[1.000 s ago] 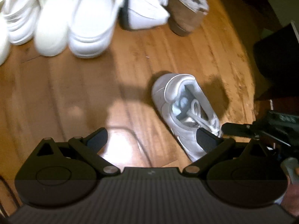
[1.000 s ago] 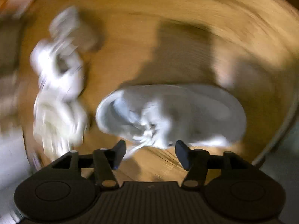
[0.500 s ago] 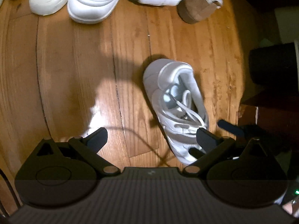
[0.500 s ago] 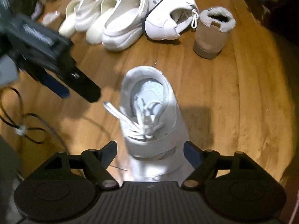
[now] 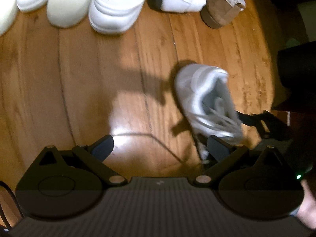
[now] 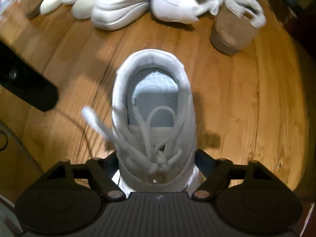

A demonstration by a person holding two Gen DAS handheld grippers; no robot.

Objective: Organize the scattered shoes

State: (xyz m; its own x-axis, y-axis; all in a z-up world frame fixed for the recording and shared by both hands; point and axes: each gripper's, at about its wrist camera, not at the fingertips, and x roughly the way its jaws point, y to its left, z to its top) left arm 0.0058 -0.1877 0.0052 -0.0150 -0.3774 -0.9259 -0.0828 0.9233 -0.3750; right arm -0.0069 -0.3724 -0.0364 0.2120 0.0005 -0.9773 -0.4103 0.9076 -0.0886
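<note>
A white lace-up sneaker (image 6: 154,106) sits between the fingers of my right gripper (image 6: 156,162), heel pointing away; the jaws press its sides at the laces. In the left wrist view the same sneaker (image 5: 205,98) appears blurred and tilted, seemingly lifted off the floor, with the right gripper's finger (image 5: 246,118) beside it. My left gripper (image 5: 160,148) is open and empty over bare wooden floor. A row of white shoes (image 6: 118,9) and a tan fur-lined boot (image 6: 235,27) stands at the far side.
Wooden plank floor (image 5: 79,79). A thin black cable (image 5: 150,136) runs across it near my left gripper. A dark object (image 5: 296,69) stands at the right edge. The left gripper's black finger (image 6: 29,86) shows at the left of the right wrist view.
My right gripper moved forward over the sneaker and closed on its sides. The sneaker has tilted and shifted. The left gripper stayed open and moved slightly nearer the row.
</note>
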